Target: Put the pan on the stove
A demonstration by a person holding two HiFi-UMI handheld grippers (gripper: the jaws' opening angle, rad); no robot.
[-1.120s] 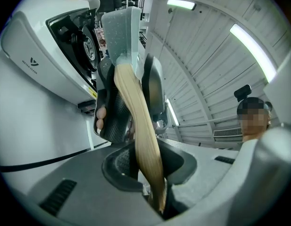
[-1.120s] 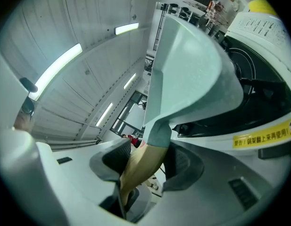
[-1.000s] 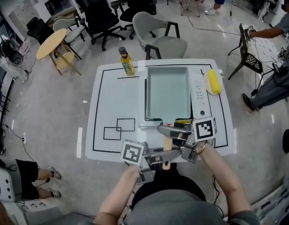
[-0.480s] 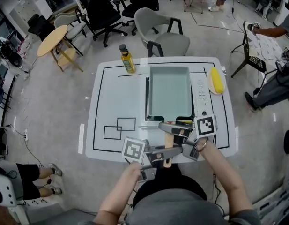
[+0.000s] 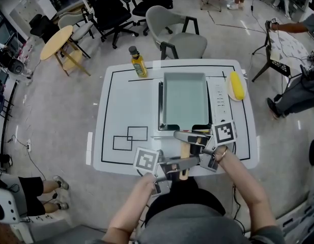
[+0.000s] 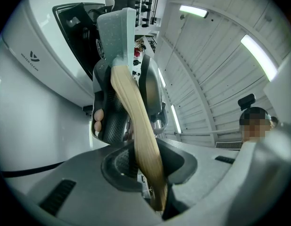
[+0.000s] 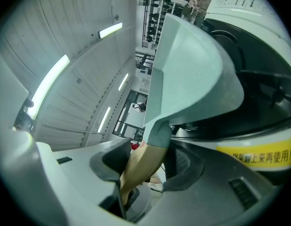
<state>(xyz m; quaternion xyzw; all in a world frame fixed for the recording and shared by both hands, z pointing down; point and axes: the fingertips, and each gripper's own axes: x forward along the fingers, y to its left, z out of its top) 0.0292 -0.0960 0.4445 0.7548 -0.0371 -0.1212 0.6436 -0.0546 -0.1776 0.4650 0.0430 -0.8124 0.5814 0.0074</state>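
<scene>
Pale green rectangular pan (image 5: 184, 98) over black top of stove (image 5: 218, 103), right of centre on white table (image 5: 126, 105). Whether pan base rests on glass: cannot tell. Wooden handle (image 5: 183, 156) points to 6 o'clock, toward person. Right gripper (image 5: 191, 138) clenched on handle close to pan, reaching in from 3 o'clock. Left gripper (image 5: 178, 162) clenched on handle's outer end, reaching in from 9 o'clock. Oil bottle (image 5: 138, 65) at pan's 11 o'clock. Yellow item (image 5: 238, 85) on plate (image 5: 229, 89) at pan's 2 o'clock.
</scene>
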